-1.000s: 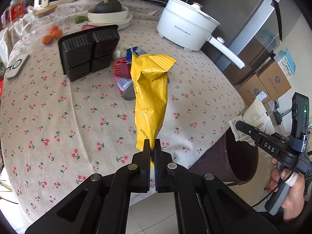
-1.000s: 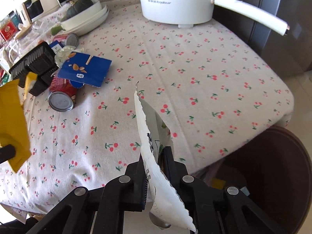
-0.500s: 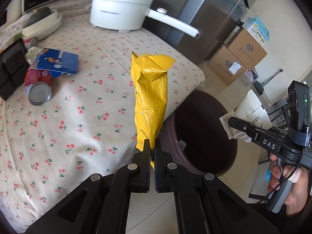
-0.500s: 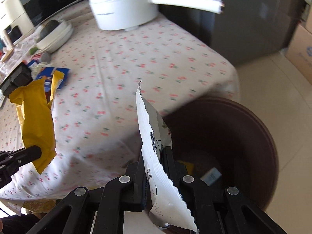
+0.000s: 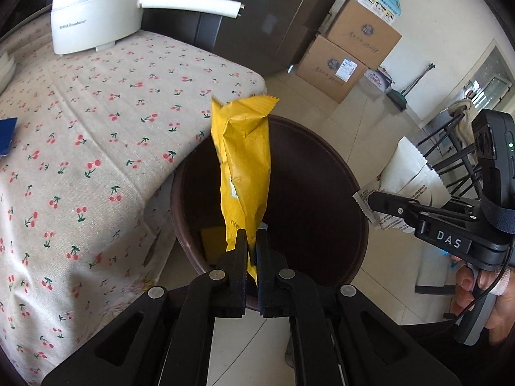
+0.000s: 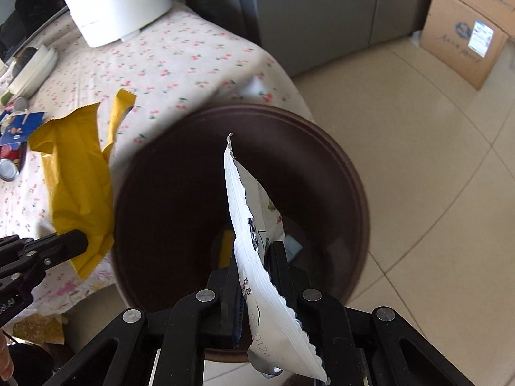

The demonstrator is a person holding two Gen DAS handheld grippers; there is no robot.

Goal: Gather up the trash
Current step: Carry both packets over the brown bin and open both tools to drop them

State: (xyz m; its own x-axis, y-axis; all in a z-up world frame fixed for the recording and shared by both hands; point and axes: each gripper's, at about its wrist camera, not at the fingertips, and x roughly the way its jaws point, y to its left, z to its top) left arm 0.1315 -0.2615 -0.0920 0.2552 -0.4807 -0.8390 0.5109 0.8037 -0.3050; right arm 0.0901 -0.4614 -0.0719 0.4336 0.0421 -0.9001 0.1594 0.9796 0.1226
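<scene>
the left claw (image 5: pixel 252 246) is starting to open with the yellow wrapper (image 5: pixel 245 173) between its tips, right above the brown bin (image 5: pixel 351 193). the right claw (image 6: pixel 254 268) pinches the white wrapper (image 6: pixel 254 251) tight over the bin too. a light wrapper could drift and land past the rim. a second ago both wrappers were over the tabletop (image 5: pixel 96 122).

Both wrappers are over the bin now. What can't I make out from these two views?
- Bin contents: both views, dark inside, wrappers in front; only yellow and blue scraps show.
- White wrapper print: right wrist view, seen edge-on.
- Left gripper opening on yellow wrapper: left wrist view, pad contact too small to judge.
</scene>
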